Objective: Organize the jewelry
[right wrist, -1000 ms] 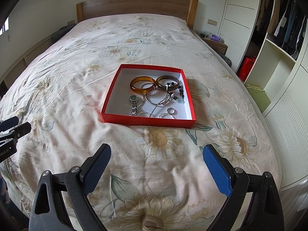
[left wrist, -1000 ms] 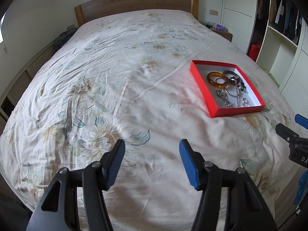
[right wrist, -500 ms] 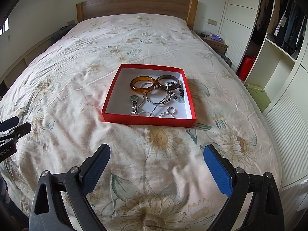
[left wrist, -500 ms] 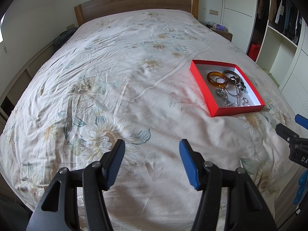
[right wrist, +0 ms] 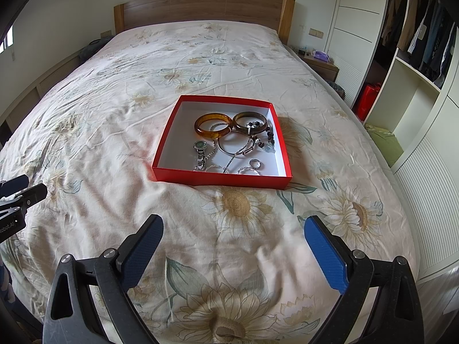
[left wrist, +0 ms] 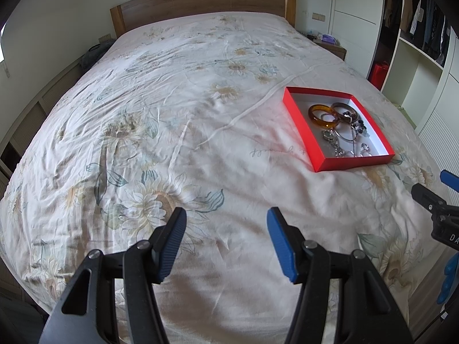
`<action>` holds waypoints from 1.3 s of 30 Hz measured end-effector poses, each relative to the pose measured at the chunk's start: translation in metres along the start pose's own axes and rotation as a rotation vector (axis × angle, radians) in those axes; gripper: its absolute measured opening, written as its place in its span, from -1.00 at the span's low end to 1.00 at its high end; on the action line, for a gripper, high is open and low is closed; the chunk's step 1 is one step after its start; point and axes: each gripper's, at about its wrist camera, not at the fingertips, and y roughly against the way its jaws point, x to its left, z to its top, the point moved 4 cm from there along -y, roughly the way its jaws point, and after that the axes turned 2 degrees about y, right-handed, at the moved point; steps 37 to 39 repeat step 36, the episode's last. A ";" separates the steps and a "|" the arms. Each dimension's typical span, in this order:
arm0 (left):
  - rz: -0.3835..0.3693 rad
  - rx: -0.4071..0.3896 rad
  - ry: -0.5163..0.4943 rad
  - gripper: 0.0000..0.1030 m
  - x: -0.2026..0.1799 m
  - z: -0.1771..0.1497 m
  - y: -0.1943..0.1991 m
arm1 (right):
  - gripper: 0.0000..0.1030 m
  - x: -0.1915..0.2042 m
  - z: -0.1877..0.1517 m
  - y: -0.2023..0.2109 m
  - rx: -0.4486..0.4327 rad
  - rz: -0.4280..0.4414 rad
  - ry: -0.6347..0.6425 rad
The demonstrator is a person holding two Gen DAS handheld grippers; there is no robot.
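A shallow red box (right wrist: 172, 126) with a white inside lies on the floral bedspread; it also shows in the left wrist view (left wrist: 298, 123) at the right. Inside lie an amber bangle (right wrist: 213, 125), a darker bangle (right wrist: 250, 120), a silver bangle (right wrist: 233, 144), a small watch (right wrist: 200, 150), a dark bead strand (right wrist: 269, 139), thin chains and a ring (right wrist: 254, 164). My right gripper (right wrist: 233, 243) is open and empty, above the bedspread well short of the box. My left gripper (left wrist: 226, 236) is open and empty, far left of the box.
The bed (right wrist: 114, 100) has a wooden headboard (right wrist: 200, 5). A nightstand (right wrist: 318, 63) and an open wardrobe with hanging clothes (right wrist: 424, 43) stand on the right. A red bag (right wrist: 368, 97) sits on the floor by the wardrobe.
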 end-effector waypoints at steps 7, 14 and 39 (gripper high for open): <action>0.000 0.000 -0.001 0.10 0.000 -0.002 0.001 | 0.90 0.000 0.000 0.000 -0.001 0.000 0.000; 0.000 0.000 0.000 0.10 0.000 -0.001 0.000 | 0.90 0.002 -0.001 -0.001 -0.002 0.004 0.001; -0.002 0.009 0.002 0.10 0.004 -0.006 0.000 | 0.91 0.005 -0.005 0.001 -0.003 0.003 0.001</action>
